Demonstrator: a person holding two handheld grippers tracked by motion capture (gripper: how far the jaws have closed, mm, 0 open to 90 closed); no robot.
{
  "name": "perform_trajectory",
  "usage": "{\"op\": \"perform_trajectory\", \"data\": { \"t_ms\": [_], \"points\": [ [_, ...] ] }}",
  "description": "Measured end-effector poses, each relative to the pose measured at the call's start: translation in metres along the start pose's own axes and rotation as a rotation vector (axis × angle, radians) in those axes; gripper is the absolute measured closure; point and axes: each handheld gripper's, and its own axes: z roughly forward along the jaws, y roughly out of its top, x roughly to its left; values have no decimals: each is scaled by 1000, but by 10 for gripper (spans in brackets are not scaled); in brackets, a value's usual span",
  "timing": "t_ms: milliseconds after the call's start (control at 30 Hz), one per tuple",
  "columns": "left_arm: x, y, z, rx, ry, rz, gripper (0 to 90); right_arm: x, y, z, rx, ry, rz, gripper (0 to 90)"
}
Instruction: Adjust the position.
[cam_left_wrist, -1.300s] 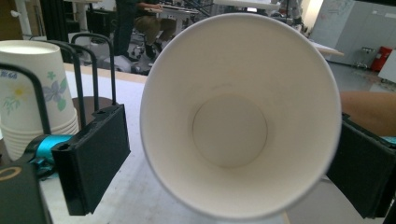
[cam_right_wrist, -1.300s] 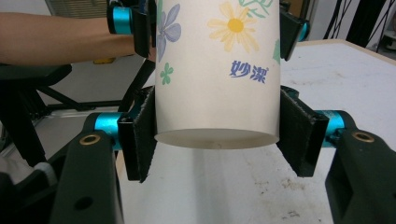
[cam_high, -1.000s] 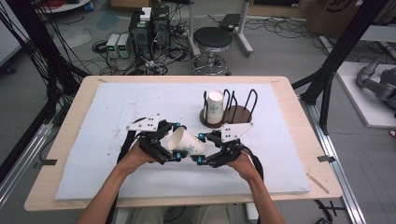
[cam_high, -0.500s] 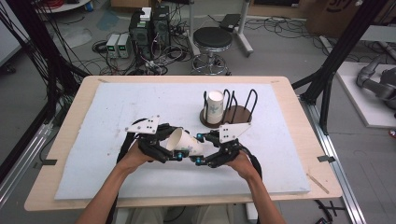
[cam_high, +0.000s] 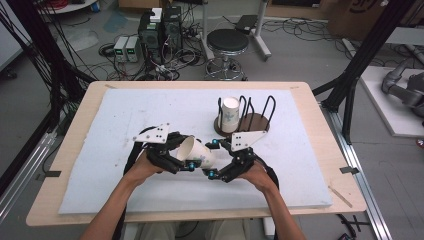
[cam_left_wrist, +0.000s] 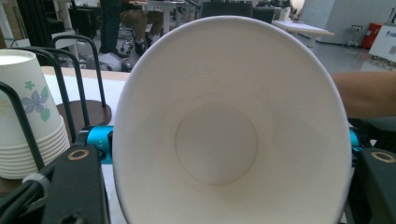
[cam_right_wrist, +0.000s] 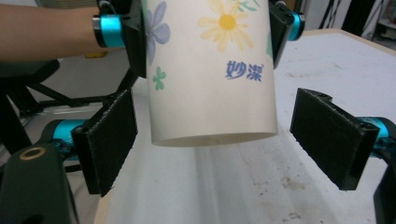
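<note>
Both grippers black, left gripper (cam_high: 187, 161) and right gripper (cam_high: 214, 159), each topped by a grey three-cornered plate with small holes; cyan metal collars at the joints, flat black ribbed fingers (cam_right_wrist: 108, 140), black cables trailing back, forearms bare

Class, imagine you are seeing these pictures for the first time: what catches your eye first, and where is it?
A flowered paper cup lies sideways between the two grippers near the table's front edge. The left gripper clamps its rim end; the right gripper has just opened, pads clear of its base. Behind, a stack of cups stands in a wire rack.
</note>
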Motion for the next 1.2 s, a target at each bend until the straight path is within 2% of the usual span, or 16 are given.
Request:
{"op": "perform_trajectory", "data": {
  "t_ms": [133, 200, 267, 400, 500, 533, 600, 867, 1033, 1100, 1200],
  "points": [
    [0, 1, -2, 14, 13, 7, 303, 1, 0, 0, 28, -27, 2, 152],
    [-1, 1, -4, 31, 33, 5, 303, 2, 0, -1, 36, -47, 0, 152],
    [0, 3, -7, 75, 57, 10, 303, 2, -2, -5, 44, -92, 12, 153],
    [2, 7, -11, 126, 95, 0, 303, 4, -6, -14, 52, -187, 44, 153],
    [6, 12, -15, 201, 124, 7, 302, 3, -12, -21, 71, -262, 67, 153],
    [7, 12, -15, 210, 129, 8, 301, 4, -15, -25, 82, -295, 89, 153],
    [10, 15, -16, 249, 134, 19, 300, 4, -19, -29, 85, -325, 107, 153],
    [22, 28, -19, 416, 165, 44, 300, 4, -43, -46, 137, -506, 202, 157],
    [29, 32, -17, 518, 194, 65, 299, 3, -55, -55, 195, -662, 250, 164],
    [33, 33, -15, 578, 201, 82, 300, 3, -60, -60, 210, -717, 274, 164],
    [38, 35, -11, 640, 202, 99, 300, 3, -67, -64, 213, -753, 300, 164]
  ]
}}
